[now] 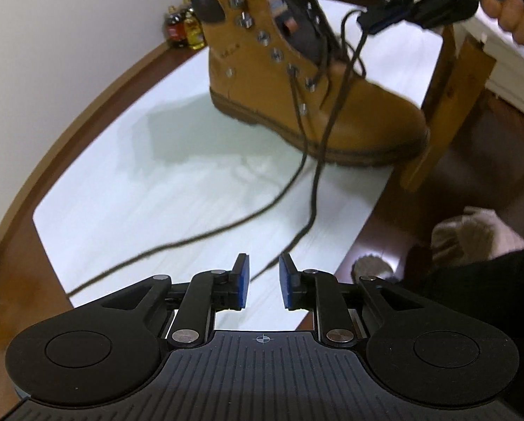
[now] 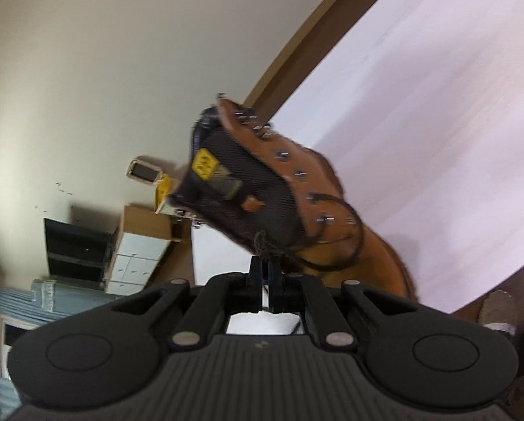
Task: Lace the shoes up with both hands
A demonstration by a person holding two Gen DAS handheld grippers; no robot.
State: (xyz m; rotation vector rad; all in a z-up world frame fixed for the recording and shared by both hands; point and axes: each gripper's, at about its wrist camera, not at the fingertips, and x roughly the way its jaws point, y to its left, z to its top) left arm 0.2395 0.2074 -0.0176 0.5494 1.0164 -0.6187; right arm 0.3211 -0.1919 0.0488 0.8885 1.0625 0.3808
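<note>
Here right tool (image 2: 264, 263) pinches lace (image 1: 326, 119) above boot (image 1: 297, 80).

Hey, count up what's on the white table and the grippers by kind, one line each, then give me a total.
Tan boot: 1
Dark shoelace: 1
Hand-held gripper: 2, the left hand-held gripper open and empty, the right hand-held gripper shut on the lace
White table: 1
Total: 5

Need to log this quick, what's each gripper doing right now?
Left gripper: open, holding nothing, low over the white mat.
Right gripper: shut on the dark lace, raised near the boot.
</note>
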